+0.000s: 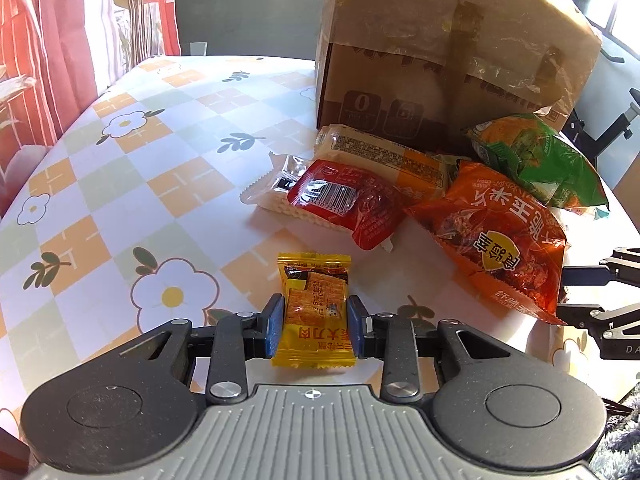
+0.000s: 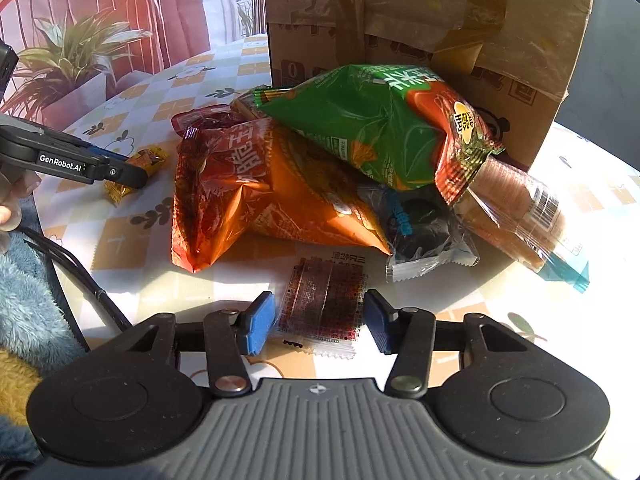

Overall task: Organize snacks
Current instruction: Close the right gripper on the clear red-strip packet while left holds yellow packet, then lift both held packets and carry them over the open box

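Left wrist view: left gripper point(image 1: 316, 326) has its jaws narrowed onto a small yellow snack packet point(image 1: 314, 314), blue pads touching both its sides; the packet lies on the floral table point(image 1: 120, 184), apart from the rest.
Pile, left view: red sachet point(image 1: 352, 204), orange crisp bag point(image 1: 492, 236) and green bag point(image 1: 536, 160) lie heaped in front of a taped cardboard box point(image 1: 448, 52).
Right wrist view: right gripper point(image 2: 320, 320) stands with its jaws about half open astride a flat clear-wrapped dark snack point(image 2: 324, 300); the pads sit just beside its edges, and contact is not evident.
Pile, right view: orange and green bags overlap just beyond it, a black-filled packet point(image 2: 428, 236) beside them.
Step in hand: picking single packets out for sorting.
Next move: probably close the right jaws, then lift both packets clear toward the box without dragging the pile.
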### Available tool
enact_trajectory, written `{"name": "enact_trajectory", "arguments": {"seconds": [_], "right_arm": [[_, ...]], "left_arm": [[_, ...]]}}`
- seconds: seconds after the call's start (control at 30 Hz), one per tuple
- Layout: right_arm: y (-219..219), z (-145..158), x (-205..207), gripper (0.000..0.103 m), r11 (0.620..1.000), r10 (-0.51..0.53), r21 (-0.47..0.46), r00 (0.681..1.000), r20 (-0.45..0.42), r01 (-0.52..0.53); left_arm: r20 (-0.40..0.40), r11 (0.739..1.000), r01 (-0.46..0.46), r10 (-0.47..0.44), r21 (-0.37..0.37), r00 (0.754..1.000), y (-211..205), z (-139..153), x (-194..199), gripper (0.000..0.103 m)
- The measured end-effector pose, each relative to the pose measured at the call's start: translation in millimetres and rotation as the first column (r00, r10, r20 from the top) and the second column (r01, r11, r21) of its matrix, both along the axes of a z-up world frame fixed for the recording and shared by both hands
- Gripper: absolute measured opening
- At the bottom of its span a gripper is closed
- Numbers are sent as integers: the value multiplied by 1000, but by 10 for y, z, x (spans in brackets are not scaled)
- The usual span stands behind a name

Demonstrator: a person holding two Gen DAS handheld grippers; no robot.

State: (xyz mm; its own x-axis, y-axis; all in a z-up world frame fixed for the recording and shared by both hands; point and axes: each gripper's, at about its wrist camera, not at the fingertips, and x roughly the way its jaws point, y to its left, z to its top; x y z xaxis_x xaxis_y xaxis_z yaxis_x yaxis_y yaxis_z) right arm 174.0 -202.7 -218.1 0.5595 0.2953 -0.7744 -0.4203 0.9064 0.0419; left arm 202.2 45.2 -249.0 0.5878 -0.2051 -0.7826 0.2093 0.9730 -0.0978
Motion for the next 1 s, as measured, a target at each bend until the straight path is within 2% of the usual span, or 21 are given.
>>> {"name": "enact_trajectory", "arguments": {"seconds": [0.37,0.53,0.63,0.7,0.77,1.0], "right_arm": [[128,-4,181,58,998,-56,5,998,-27,56],[175,-5,264,58,996,-92,-4,995,-34,92],[213,-10,283,55,994,-106,-22,994,-24,106],[207,-8,252,48,995,-95,-20,995,-18,94],[184,-6,209,45,995,-94,-15,995,-17,94],[96,-7,10,42,995,-102,12,995,0,102]], "left_arm": [[27,998,-7,8,-55,1000,91,-20,-52,35],[40,999,2,-1,-41,999,75,-26,-72,35],[48,999,5,-3,-32,999,61,-28,-85,35],[47,999,2,-1,-33,999,69,-23,-93,35],[45,999,-4,6,-39,999,83,-15,-109,35],[62,999,29,-27,-39,998,37,10,-209,35]]}}
